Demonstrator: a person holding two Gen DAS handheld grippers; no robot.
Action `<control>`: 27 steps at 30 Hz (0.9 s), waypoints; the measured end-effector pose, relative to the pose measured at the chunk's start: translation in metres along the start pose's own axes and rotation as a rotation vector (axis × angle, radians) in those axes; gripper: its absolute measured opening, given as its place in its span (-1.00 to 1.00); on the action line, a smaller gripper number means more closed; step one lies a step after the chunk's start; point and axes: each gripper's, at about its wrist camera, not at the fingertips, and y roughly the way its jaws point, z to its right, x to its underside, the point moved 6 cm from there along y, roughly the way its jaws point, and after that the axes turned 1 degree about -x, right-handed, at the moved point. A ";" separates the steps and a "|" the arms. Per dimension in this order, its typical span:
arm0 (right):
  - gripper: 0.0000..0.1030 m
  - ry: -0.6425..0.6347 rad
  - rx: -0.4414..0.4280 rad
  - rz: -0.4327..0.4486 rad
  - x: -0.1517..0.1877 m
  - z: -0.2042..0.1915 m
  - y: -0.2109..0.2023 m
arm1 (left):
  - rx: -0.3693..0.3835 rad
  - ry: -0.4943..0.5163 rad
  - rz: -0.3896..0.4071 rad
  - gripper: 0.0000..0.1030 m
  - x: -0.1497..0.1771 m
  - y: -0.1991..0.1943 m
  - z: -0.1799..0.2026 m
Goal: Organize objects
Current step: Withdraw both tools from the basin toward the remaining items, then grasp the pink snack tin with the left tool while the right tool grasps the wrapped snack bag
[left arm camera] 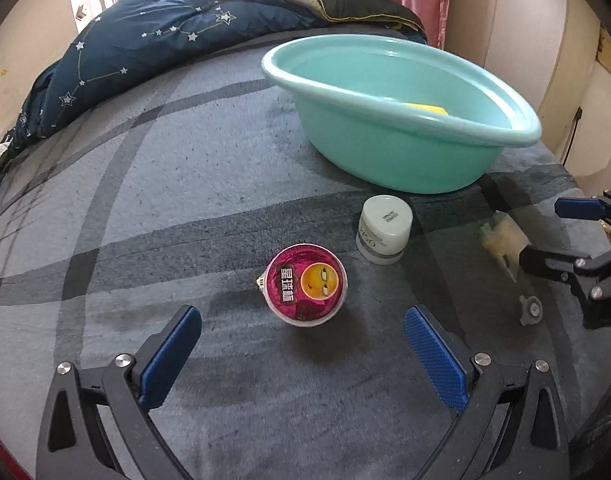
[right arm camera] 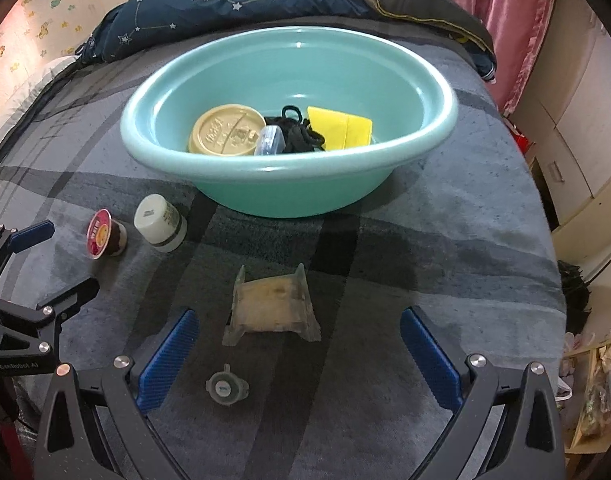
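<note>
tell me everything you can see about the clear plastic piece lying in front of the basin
The clear plastic piece is a cloudy, yellowed, translucent block with a flared flange at each end, rather like a small spool or bracket. It looks like hard plastic, scuffed and worn. It lies on the grey patterned bedcover, short of the teal basin and apart from it, just ahead of the open right gripper. Nothing grips or touches it; a small round cap lies nearer the camera.
</note>
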 end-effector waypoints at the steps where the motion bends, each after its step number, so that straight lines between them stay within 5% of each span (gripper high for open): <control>1: 1.00 -0.003 0.000 -0.008 0.000 -0.001 0.004 | 0.001 0.000 -0.002 1.00 -0.001 0.002 -0.001; 24: 0.98 0.021 -0.025 -0.066 -0.001 0.000 0.031 | 0.024 -0.016 -0.025 1.00 -0.012 0.028 -0.007; 27: 0.87 0.019 -0.035 -0.062 -0.001 -0.003 0.029 | 0.038 -0.016 -0.023 0.82 -0.012 0.027 -0.006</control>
